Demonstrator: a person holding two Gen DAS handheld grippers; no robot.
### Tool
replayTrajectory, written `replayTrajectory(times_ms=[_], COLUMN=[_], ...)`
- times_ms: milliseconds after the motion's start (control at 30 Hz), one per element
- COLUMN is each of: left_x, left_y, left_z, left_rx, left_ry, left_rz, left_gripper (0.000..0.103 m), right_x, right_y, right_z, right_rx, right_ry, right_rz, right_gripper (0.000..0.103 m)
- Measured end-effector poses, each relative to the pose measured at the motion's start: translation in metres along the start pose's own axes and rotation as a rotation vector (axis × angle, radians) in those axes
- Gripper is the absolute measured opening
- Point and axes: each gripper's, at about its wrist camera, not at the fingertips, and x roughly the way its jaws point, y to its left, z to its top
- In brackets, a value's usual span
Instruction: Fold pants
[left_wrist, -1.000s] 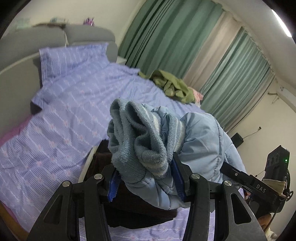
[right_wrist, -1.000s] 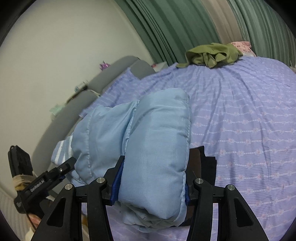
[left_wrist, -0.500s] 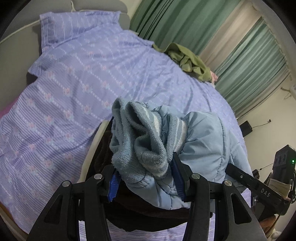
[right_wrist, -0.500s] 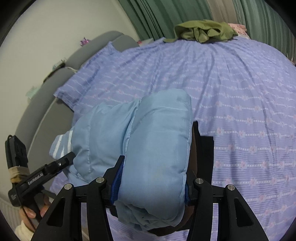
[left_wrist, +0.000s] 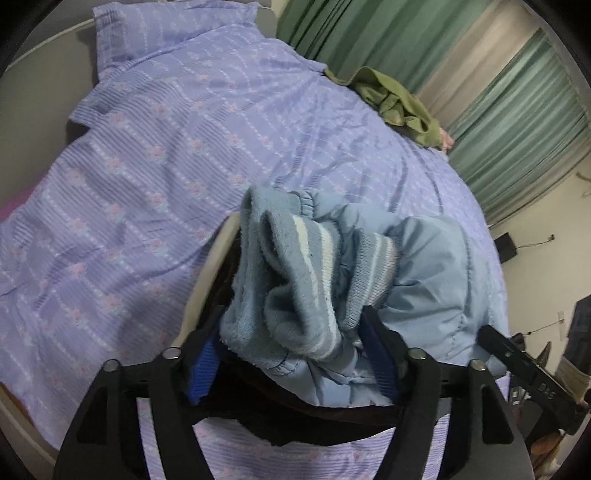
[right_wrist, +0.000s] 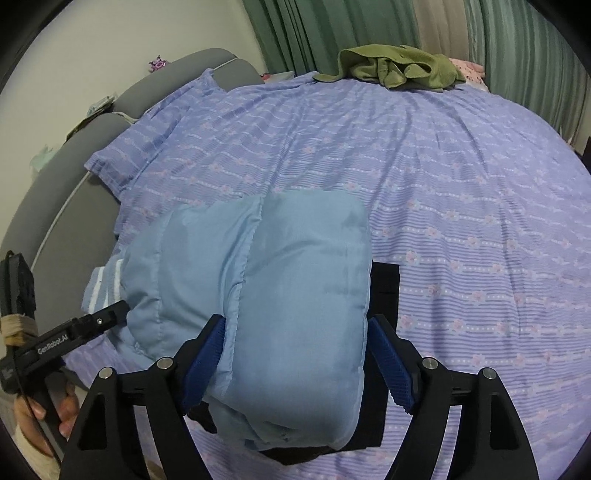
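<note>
The light blue padded pants lie as a folded bundle on a dark garment on the purple bed. The fleecy striped waistband faces the left wrist camera. My left gripper is opening; the waistband end sits between its jaws and the left pad stands free of the cloth. My right gripper is opening too, around the smooth folded end, with its right pad off the fabric. Each view shows the other gripper at the bundle's far side.
The purple striped bedsheet spreads wide beyond the bundle. A green garment lies crumpled at the far edge by green curtains. A grey headboard and pillow bound one side. A hand holds the left gripper.
Both grippers came down toward the bed with the bundle. Their jaws have since widened and no longer squeeze the pants, which now rest on the dark garment.
</note>
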Motion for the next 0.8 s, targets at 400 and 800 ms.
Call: replayTrajectory(times_ms=[400, 800], left_x=[-0.046, -0.129], left_y=[0.018, -0.036], left_z=[0.01, -0.027], left_rx=[0.034, 0.137], left_ry=[-0.103, -0.258], left_rz=[0.173, 0.182], left_gripper=[0.078, 0.086], right_x=[-0.02, -0.105], right_y=[0.024, 0.042], right_z=[-0.006, -0.028], right_rx=[-0.081, -0.192], right_ry=[-0.036, -0.187], right_rz=[-0.046, 0.0], right_gripper=[0.079, 0.082])
